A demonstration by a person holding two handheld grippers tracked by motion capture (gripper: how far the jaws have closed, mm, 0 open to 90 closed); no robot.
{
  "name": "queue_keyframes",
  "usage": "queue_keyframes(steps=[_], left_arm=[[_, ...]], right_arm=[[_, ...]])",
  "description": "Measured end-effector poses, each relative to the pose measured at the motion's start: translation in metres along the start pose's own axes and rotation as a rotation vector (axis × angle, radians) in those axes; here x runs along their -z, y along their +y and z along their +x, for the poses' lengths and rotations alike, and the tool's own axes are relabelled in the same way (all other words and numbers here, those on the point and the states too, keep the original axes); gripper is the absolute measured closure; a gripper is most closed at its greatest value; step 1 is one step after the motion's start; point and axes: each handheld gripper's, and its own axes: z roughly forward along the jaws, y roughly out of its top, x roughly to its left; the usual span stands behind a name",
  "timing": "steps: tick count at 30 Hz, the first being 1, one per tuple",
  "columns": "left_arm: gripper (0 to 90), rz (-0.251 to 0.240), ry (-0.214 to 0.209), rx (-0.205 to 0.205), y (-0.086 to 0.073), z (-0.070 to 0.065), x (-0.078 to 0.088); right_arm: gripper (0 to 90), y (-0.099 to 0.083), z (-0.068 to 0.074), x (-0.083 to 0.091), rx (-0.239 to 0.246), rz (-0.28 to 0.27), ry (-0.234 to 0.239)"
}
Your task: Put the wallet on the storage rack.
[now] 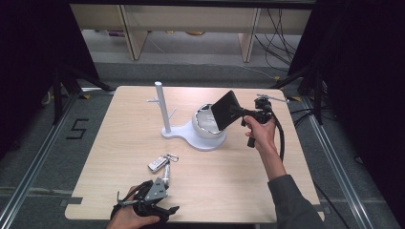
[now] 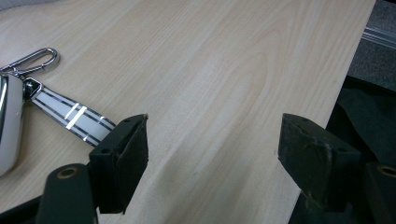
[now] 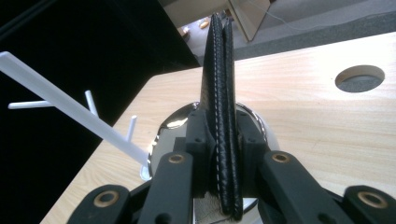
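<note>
— What does the right gripper carry?
— A black leather wallet, clenched edge-on between its jaws, held just above the chrome bowl on the white stand.
— And the left gripper?
— Jaws released, holding nothing, on the wooden table; a key fob with striped strap lies just beside one jaw.

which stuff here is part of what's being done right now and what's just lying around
In use:
- black wallet, clamped in the right gripper
- white bowl on the white stand, just under the wallet

Lying about:
- key fob with its striped strap and clip, beside the open left gripper
</note>
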Motion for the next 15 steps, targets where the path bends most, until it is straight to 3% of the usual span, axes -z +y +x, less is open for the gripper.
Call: queue_keyframes(steps=[8,9,10,15], left_arm=[[24.0,-0.001,0.002,-0.007,0.0,0.001,0.001],[24.0,-0.015,-0.009,0.019,0.0,-0.001,0.0],[24.0,-0.013,-0.007,0.003,0.0,0.0,0.001],[23.9,-0.005,-0.006,0.002,-0.001,0.001,0.0]], right_arm=[[79.3,-0.002,0.003,-0.02,0.013,0.025,-0.012],[79.3,-0.003,0.005,-0.022,-0.023,0.043,-0.017],[79.3,-0.004,0.003,-0.025,0.007,0.039,-0.018],[79.3,-0.01,0.002,-0.036,-0.001,0.06,-0.033]])
